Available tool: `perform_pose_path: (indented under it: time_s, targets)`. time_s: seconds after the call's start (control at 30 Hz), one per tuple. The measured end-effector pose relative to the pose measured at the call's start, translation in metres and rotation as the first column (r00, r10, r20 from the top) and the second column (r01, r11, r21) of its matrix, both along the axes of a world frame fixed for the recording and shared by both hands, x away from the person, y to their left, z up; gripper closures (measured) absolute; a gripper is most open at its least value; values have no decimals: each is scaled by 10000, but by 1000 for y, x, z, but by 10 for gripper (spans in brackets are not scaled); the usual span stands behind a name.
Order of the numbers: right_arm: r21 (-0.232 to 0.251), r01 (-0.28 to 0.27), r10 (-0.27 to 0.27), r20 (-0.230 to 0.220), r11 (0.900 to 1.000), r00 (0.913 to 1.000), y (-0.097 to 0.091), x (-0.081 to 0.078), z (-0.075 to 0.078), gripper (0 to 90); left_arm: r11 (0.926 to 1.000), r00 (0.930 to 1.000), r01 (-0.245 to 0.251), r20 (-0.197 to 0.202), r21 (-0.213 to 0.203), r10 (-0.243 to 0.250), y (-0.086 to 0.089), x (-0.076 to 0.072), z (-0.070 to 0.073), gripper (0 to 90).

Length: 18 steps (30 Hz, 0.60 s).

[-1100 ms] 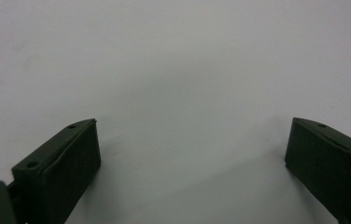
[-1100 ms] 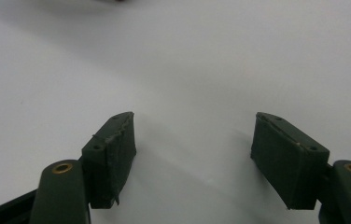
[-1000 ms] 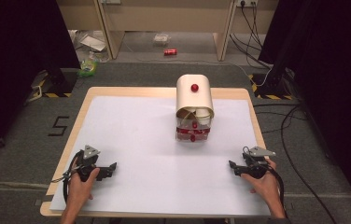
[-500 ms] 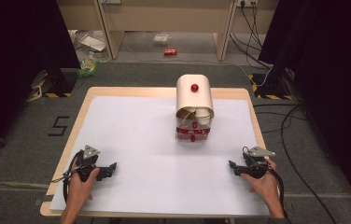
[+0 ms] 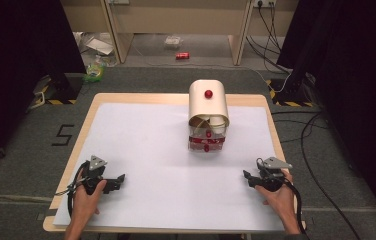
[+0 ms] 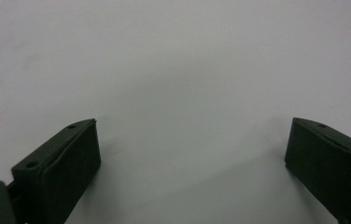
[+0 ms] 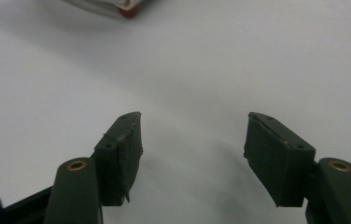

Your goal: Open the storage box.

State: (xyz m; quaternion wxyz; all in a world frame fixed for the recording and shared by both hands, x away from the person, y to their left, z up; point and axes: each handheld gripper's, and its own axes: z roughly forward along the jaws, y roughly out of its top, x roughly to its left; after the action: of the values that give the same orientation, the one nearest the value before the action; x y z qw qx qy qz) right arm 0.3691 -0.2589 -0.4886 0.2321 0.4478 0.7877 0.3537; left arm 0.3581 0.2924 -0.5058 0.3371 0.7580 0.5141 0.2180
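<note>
With nothing between its part-closing jaws, the right gripper (image 5: 246, 176) should reopen and approach the bread-bin-shaped box (image 5: 208, 103) at 11 o'clock, while the left gripper (image 5: 122, 177) rests empty and wide.

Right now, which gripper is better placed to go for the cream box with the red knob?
Right, probably. The right gripper sits nearer the cream box, jaws open and empty; the left gripper rests farther off.
</note>
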Motion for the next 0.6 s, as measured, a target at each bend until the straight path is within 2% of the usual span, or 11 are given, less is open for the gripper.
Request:
perform_pose_path:
  time_s: [0.03, 0.23, 0.27, 0.43, 0.47, 0.6]
  targets:
    - [47, -165, 163, 226, 9999, 9996, 4, -1, 2, 409, 10000, 10000, -1, 3, -1, 1, 0, 0, 0, 28]
    - [219, -484, 472, 536, 9986, 9974, 13, -3, 4, 454, 10000, 10000, -1, 3, 3, 1, 0, 0, 0, 28]
    - [273, -660, 639, 728, 9974, 9953, 18, -4, 5, 478, 10000, 10000, 0, 0, 6, 0, 0, 0, 0, 28]
    - [434, -976, 926, 1060, 9943, 9900, 27, -5, 8, 492, 10000, 10000, 0, 4, 3, 0, 0, 0, 0, 28]
    - [623, -1056, 979, 1156, 9925, 9885, 31, -4, 7, 504, 10000, 10000, 0, 4, 4, 0, 0, 0, 0, 28]
    - [817, -1145, 1045, 1173, 9901, 9876, 35, -4, 8, 505, 10000, 10000, -1, -1, 2, 1, 0, 0, 0, 28]
